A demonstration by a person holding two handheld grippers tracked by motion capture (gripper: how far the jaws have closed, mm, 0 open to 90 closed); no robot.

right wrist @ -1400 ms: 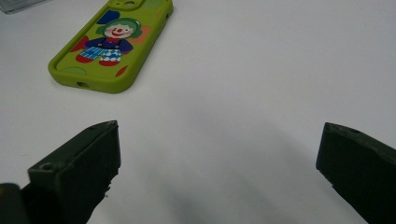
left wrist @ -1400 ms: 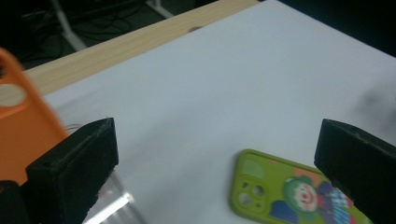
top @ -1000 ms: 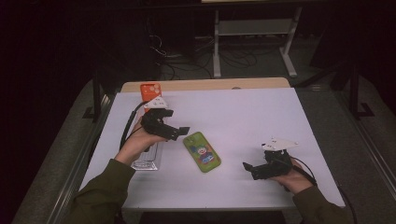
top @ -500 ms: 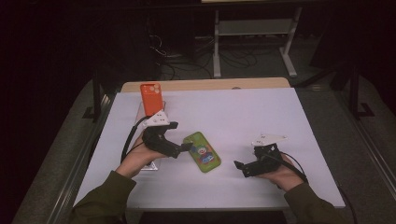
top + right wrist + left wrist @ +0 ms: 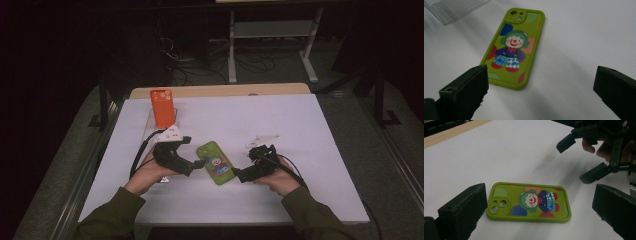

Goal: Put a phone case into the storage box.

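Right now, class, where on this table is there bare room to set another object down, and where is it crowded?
Free: the white table top right of the orange phone case and beyond the right gripper, plus the near strip between the forearms. Crowded: the middle, where the left gripper and right gripper flank the green phone case, and the left edge with the clear stand.

A white table (image 5: pixel 300 130) stood in a dim room, its top the only brightly lit surface, with a strip of pale wood (image 5: pixel 220 90) along its far edge. Beyond it, in near darkness, a white metal stand (image 5: pixel 272 30) with a shelf rose from the grey floor (image 5: pixel 350 100), and loose dark cables (image 5: pixel 200 65) lay tangled around its feet.
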